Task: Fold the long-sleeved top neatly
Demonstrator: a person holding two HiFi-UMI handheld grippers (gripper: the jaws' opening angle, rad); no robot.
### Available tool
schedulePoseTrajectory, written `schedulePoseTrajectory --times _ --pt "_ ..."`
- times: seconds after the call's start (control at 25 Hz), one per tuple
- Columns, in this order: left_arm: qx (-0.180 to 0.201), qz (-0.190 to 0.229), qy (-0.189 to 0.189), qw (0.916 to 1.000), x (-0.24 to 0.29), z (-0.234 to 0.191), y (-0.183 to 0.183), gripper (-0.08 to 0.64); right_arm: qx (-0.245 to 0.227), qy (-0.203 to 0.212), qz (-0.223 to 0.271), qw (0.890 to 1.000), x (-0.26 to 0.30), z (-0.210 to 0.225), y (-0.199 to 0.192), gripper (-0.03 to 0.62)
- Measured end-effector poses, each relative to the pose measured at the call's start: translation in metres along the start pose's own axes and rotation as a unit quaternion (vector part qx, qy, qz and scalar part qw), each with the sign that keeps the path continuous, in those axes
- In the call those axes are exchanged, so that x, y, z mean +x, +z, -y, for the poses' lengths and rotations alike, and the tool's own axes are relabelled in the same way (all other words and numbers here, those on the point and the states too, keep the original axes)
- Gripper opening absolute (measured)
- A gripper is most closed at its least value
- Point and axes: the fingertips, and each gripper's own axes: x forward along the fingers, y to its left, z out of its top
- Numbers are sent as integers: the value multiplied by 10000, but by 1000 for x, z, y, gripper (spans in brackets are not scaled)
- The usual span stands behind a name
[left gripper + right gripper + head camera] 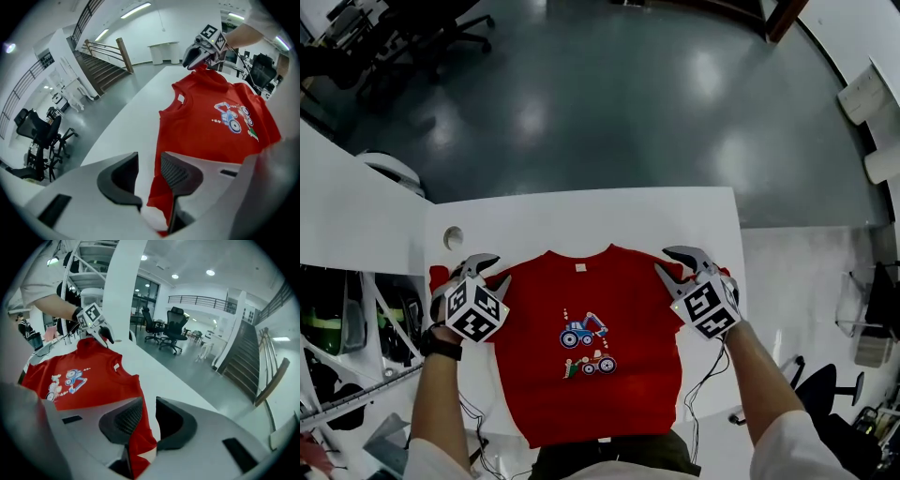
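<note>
The red top [581, 394] lies flat and front-up on my white table [581, 211], with its tractor print [584, 333] showing. My left gripper [492, 270] pinches the cloth at one shoulder and my right gripper [667, 262] at the other. A glossy grey floor [609, 94] stretches beyond. Only the gripper views show the staircase [101, 70] and ceiling lights [136, 9].

white table [581, 214], office chairs [171, 329], staircase [103, 70]

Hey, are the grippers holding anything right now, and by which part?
Yes, the red top: the left gripper pinches the shoulder on its side, the right gripper the other shoulder.
</note>
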Motion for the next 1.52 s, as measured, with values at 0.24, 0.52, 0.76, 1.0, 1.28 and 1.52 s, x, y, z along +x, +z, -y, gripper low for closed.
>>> schedulePoseTrajectory --times 0.24,0.52,0.76,1.0,1.28,1.52 --pt "106 -233 -437 9987 13 7 -4 133 -32 525 -527 9972 17 -1 -29 100" --pt "131 -183 -828 9963 15 20 -4 41 -159 878 -768 9930 27 -11 -40 54" --pt "-29 -103 -1058 9943 15 17 -6 24 -305 909 -724 9928 27 -10 -39 26" --pt "-49 -73 -897 9959 19 2 -4 21 -292 713 -614 9951 28 4 -33 23" --pt "78 -66 -446 9990 33 -29 11 21 -294 500 -559 9968 42 28 -24 23" --pt "200 -73 -144 9997 43 -54 25 22 -349 347 -510 9975 55 53 -14 23"
